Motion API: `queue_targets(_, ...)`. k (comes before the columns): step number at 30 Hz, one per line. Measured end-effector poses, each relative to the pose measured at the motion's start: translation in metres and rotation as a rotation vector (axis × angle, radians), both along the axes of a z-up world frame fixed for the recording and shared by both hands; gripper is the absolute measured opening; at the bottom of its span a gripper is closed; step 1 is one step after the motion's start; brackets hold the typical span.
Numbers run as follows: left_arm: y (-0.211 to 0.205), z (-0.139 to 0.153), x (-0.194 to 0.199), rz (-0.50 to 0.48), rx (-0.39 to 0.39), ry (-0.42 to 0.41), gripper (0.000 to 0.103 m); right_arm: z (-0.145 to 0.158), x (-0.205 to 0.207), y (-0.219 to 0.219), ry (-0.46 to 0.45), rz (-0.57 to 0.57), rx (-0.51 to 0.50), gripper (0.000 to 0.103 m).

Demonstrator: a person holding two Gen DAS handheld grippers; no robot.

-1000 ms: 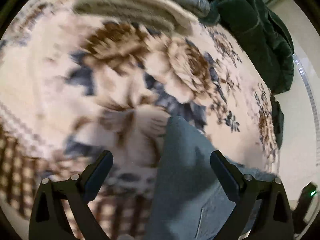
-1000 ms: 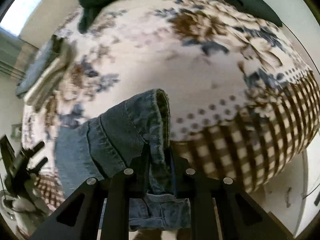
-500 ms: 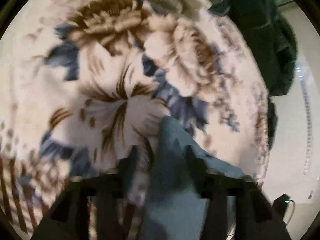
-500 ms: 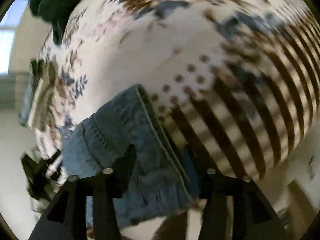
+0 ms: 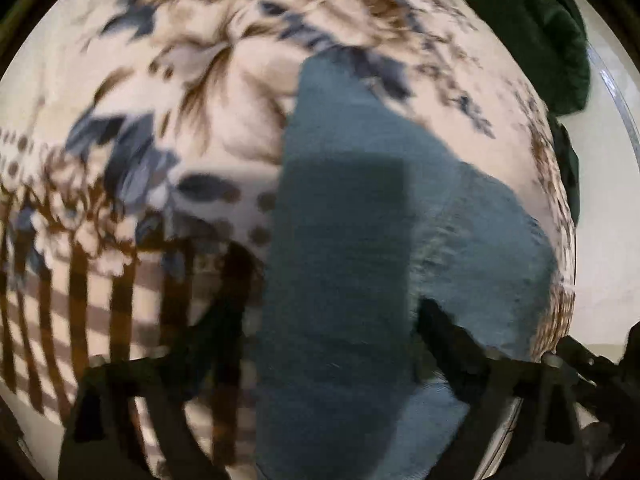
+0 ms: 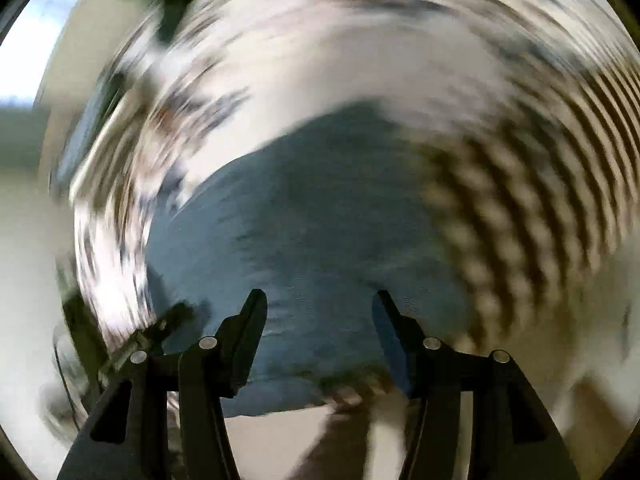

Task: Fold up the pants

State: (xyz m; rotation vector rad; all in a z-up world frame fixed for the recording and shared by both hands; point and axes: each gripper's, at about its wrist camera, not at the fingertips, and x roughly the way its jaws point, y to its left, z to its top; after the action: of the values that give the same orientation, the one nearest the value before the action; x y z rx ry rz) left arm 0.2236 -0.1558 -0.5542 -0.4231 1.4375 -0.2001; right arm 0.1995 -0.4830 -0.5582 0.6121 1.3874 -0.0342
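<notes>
Pants (image 5: 344,240) flat on the bedspread (image 5: 120,80), a heap of clothing (image 5: 540,32) at two o'clock beyond, left wrist view.

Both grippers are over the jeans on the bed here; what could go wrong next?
1. Both views are smeared by motion, so placement is uncertain. The jeans lie near the blanket's edge and could slip off.
2. The left gripper is opening, and the right gripper is open: the fold may spring loose.
</notes>
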Motion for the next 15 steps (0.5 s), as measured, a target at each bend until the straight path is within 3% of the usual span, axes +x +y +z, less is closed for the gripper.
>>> queue_targets(2, 0.007, -0.011, 0.000, 0.015, -0.054, 0.016, 0.103, -0.013, 0.018, 0.031, 0.008, 0.094, -0.047, 0.057)
queue_targets(5, 0.008, -0.019, 0.000, -0.019, -0.077, -0.006, 0.103, -0.056, 0.035, 0.059, 0.110, 0.201, -0.132, 0.056)
queue_targets(7, 0.007, -0.016, 0.003, -0.033, -0.067, 0.015, 0.103, -0.070, 0.040, 0.066, 0.116, 0.231, -0.173, 0.058)
queue_targets(10, 0.003, 0.018, 0.006, -0.057, 0.005, 0.015, 0.101, -0.054, 0.048, 0.069, 0.153, 0.239, -0.176, 0.057)
queue_targets(13, -0.005, 0.050, 0.019, -0.066, -0.003, -0.070, 0.101, -0.011, 0.052, 0.063, 0.043, 0.200, -0.146, 0.057)
queue_targets(15, -0.015, 0.056, 0.039, -0.087, 0.031, -0.092, 0.101, 0.002, 0.061, 0.064, 0.000, 0.194, -0.122, 0.057)
